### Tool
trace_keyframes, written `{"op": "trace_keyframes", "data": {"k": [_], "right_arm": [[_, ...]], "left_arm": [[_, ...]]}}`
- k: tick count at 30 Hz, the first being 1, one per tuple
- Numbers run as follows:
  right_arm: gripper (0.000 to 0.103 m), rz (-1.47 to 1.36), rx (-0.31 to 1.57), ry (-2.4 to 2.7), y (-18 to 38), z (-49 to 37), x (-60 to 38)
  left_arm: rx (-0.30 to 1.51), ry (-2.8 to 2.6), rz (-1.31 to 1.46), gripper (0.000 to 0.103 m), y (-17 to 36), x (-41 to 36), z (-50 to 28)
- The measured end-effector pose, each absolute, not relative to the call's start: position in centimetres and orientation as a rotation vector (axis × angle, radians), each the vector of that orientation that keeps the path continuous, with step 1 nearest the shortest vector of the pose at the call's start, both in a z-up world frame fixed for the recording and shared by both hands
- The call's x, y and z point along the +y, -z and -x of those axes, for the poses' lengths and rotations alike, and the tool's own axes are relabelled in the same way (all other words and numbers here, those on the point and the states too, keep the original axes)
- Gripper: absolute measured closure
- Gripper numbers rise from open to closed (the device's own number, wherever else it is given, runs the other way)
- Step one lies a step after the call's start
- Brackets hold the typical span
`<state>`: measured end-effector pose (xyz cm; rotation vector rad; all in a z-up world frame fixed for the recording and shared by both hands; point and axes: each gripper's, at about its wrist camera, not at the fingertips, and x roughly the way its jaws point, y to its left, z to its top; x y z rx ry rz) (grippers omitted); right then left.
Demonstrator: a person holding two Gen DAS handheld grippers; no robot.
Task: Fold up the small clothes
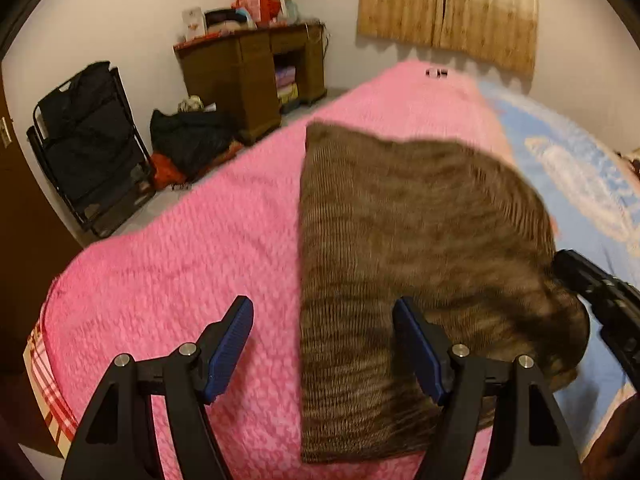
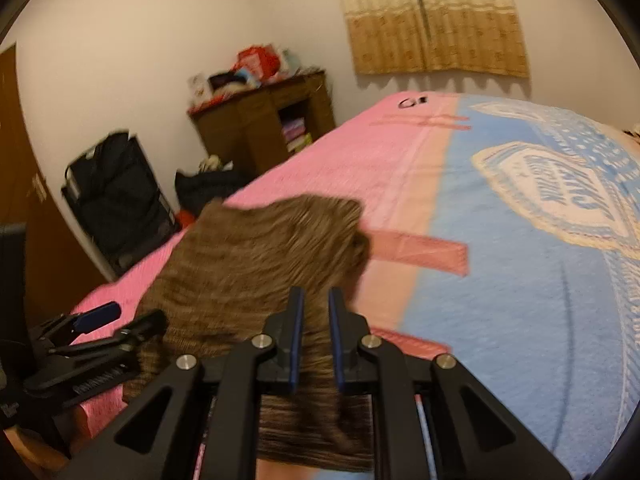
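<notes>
Left wrist view: we are holding the left gripper (image 1: 323,350) wide open over the brown knit cloth (image 1: 404,264), which is lying on the pink bedspread (image 1: 192,264).
Right wrist view: we are pinching the cloth's (image 2: 256,256) near edge in the right gripper (image 2: 316,316), jaws nearly closed.

Hardly any text I can read. The blue blanket (image 2: 500,320) has a cream shield crest (image 2: 560,196) with block lettering woven in, seen from my right wrist camera; it sits sideways and blurred, so I can't make out a word. My left wrist camera shows the same crest (image 1: 580,184) only as a smear. The boxes on the cabinet (image 1: 248,76) carry print too small to read. No numbers or signs legible.
</notes>
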<state>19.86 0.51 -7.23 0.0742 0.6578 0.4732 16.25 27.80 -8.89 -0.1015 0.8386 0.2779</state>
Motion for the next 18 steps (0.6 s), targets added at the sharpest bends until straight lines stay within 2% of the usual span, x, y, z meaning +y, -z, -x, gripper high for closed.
{"op": "trace_keyframes", "data": {"k": [3,5,16,17,18], "right_arm": [[0.087,-0.05,0.751,-0.476,9.5,-20.4,1.6],[0.091,-0.024,0.799,-0.469,11.2,-20.3,1.7],[0.096,-0.002,0.779,-0.428,11.3,-16.6,-0.5],[0.094,-0.03,0.774,-0.419,11.1,-16.3,-1.0],[0.082,-0.044,0.765,-0.383,10.8,-15.7,-1.5]], "left_arm": [[0.855,-0.28,0.084,0.029,9.9,27.7,-15.5],[0.858,-0.275,0.071,0.029,10.3,27.6,-15.0],[0.822,-0.248,-0.017,0.028,10.6,26.8,-10.5],[0.82,-0.246,-0.026,0.026,10.6,26.6,-10.1],[0.817,-0.245,-0.038,0.025,10.6,26.6,-9.6]]}}
